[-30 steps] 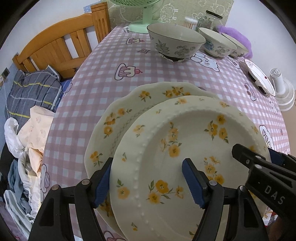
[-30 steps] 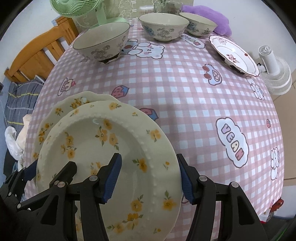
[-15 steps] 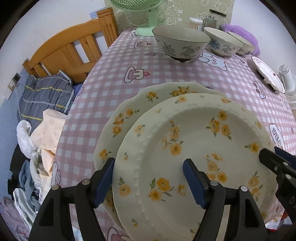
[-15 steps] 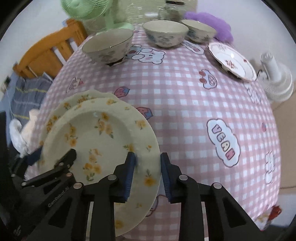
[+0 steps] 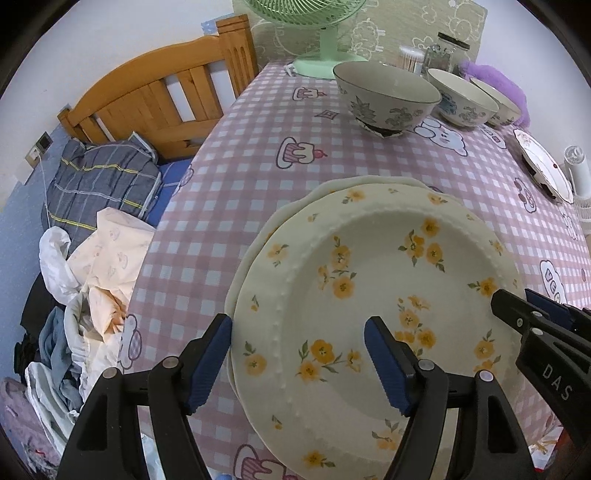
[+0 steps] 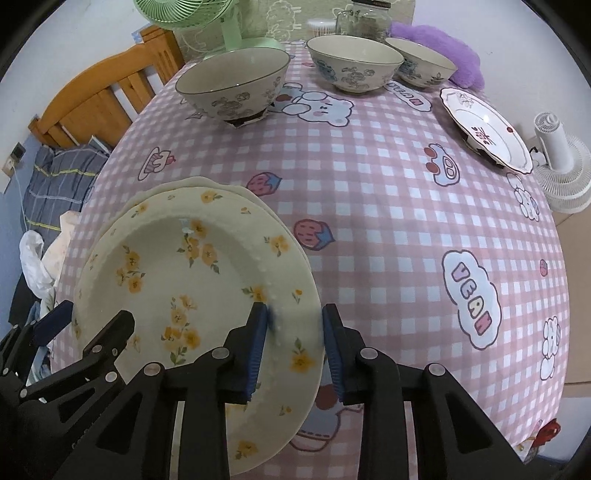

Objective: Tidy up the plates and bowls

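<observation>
Your top plate [image 5: 388, 295] – glazed cream, beaded ridge, yellow flowers – hid nearly all of the scalloped plate [image 5: 332, 190] beneath it at the near left of the checked cloth [image 6: 369, 192]. Your right gripper [image 6: 295, 347] straddled its right rim, jaws easing apart, contact unclear. Your left gripper [image 5: 299, 362] stood wide across its left rim – gripping nothing.

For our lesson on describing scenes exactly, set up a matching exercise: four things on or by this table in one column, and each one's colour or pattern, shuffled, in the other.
Things:
1. top plate
2. tablecloth
3. desk fan
4. far plate

Descriptions:
a. pink and white checks
b. cream with yellow flowers
c. white with a red motif
d. pale green

Pairs: 1-b, 2-a, 3-d, 4-c
</observation>
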